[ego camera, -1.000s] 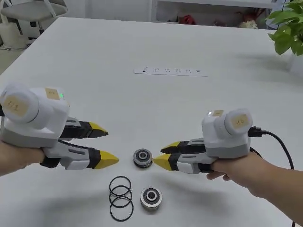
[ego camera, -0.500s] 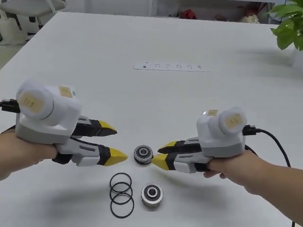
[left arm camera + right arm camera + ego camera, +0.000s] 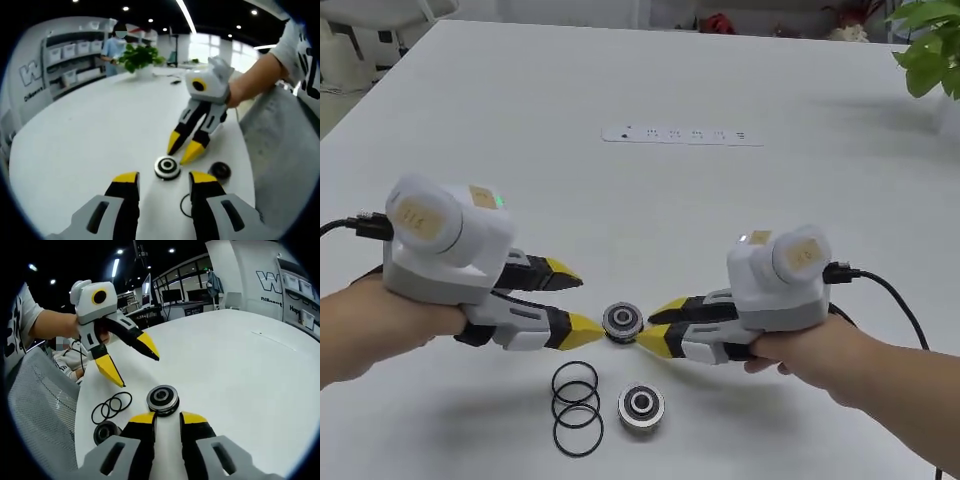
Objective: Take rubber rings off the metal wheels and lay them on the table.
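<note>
We held our left gripper [image 3: 583,302] spread wide and our right gripper [image 3: 650,327] narrowly parted, either side of a wheel [image 3: 621,320] on the table [image 3: 720,200]; three loose rings [image 3: 576,405] lay nearer us.

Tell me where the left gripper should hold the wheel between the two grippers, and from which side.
Hold the wheel by its round outer edge, one jaw on each side. It lies flat on the table, hub up, so only that edge can be pinched. The open left gripper probably should come in low, along the table.
</note>
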A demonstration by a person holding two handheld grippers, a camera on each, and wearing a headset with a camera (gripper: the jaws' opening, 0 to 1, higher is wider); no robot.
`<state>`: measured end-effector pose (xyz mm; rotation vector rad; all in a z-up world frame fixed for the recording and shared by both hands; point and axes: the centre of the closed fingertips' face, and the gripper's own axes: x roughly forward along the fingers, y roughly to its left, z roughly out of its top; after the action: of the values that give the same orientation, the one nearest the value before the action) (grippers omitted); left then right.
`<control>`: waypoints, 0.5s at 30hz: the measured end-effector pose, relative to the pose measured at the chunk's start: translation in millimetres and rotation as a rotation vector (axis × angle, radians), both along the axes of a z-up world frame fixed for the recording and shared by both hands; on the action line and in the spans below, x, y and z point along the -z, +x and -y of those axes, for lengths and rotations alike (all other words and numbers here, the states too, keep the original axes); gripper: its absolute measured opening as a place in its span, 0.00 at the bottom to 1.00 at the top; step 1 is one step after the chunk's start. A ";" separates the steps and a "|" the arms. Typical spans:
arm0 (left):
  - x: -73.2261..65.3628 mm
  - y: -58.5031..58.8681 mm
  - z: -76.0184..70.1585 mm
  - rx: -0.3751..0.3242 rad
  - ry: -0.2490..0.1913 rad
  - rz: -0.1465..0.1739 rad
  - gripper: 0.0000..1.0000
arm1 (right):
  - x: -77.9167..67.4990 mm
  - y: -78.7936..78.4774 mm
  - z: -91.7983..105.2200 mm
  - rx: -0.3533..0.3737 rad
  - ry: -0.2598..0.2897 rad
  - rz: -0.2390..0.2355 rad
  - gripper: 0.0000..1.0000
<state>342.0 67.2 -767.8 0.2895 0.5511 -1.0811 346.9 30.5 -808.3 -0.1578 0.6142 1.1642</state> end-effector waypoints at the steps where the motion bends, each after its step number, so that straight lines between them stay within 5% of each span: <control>1: 1.6 0.7 0.5 -0.003 -0.001 -0.004 0.40 | 0.3 -0.1 -0.1 -0.001 -0.001 0.001 0.15; 15: 11.6 3.1 14.0 0.008 -0.002 -0.023 0.36 | 1.1 0.3 -1.7 -0.011 0.003 0.012 0.13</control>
<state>345.0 53.3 -779.4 0.2781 0.5702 -1.0935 347.2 32.2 -809.4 -0.1660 0.6013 1.1737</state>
